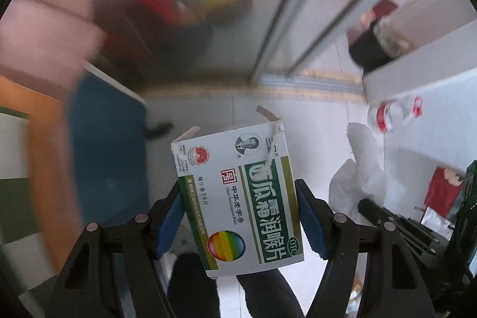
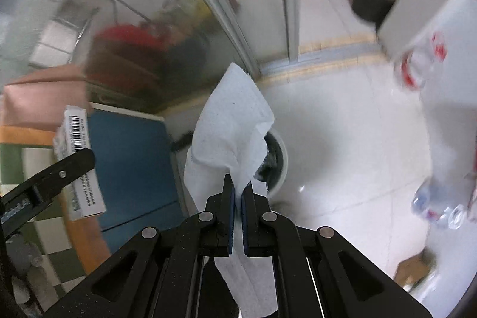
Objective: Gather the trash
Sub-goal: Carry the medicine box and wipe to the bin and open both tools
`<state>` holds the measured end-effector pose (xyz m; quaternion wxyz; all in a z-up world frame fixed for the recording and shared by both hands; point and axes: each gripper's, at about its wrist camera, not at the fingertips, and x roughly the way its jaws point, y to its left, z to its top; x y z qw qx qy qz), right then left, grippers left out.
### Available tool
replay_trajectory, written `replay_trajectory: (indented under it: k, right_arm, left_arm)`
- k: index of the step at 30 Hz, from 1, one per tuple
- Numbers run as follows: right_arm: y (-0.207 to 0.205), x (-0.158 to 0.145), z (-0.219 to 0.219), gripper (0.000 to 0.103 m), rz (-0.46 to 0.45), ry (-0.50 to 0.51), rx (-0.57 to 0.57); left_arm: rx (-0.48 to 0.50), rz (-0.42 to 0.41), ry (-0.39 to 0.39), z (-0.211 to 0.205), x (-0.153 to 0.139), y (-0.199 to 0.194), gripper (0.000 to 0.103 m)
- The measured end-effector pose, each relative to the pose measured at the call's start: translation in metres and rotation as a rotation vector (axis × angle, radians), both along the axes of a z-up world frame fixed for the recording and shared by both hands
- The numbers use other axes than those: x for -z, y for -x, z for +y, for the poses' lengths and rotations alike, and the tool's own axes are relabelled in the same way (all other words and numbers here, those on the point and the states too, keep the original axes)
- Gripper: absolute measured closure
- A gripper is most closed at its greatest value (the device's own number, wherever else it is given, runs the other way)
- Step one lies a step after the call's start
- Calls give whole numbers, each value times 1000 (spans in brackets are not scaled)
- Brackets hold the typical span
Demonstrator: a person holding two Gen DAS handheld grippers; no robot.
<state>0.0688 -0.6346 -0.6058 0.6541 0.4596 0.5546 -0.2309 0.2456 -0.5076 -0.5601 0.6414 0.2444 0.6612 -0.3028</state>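
Observation:
My left gripper (image 1: 238, 198) is shut on a white and green medicine box (image 1: 238, 198) with torn open flaps, held in the air above the floor. The box also shows at the left of the right wrist view (image 2: 77, 157), with the left gripper's finger (image 2: 59, 169) across it. My right gripper (image 2: 238, 187) is shut on a white paper tissue (image 2: 229, 127) that stands up from the pads. The tissue shows at the right of the left wrist view (image 1: 360, 169). A small white bin with a dark liner (image 2: 278, 160) stands on the floor just behind the tissue.
A blue panel (image 2: 134, 163) stands on the left by an orange and checkered surface (image 2: 38, 136). Clear plastic bottles with red labels (image 2: 417, 64) lie at the right on a white surface. A frosted glass partition (image 2: 143, 29) and a black bin (image 2: 369, 2) are farther back.

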Motion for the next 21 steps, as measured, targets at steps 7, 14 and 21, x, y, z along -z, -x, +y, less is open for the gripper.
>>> replay_trajectory:
  k: [7,14,21]
  right_arm:
    - [0,175,13,99,0,-192,23]
    - [-25,271,30,99,23,-219,-21]
    - [-45,307,43,93,67,-238,-76]
  left_arm:
    - [40,104,-112,-25,154,11,35]
    - [32,151,-148,-26,253,-1,33]
    - [27,129,-191,-6,269,-13,3]
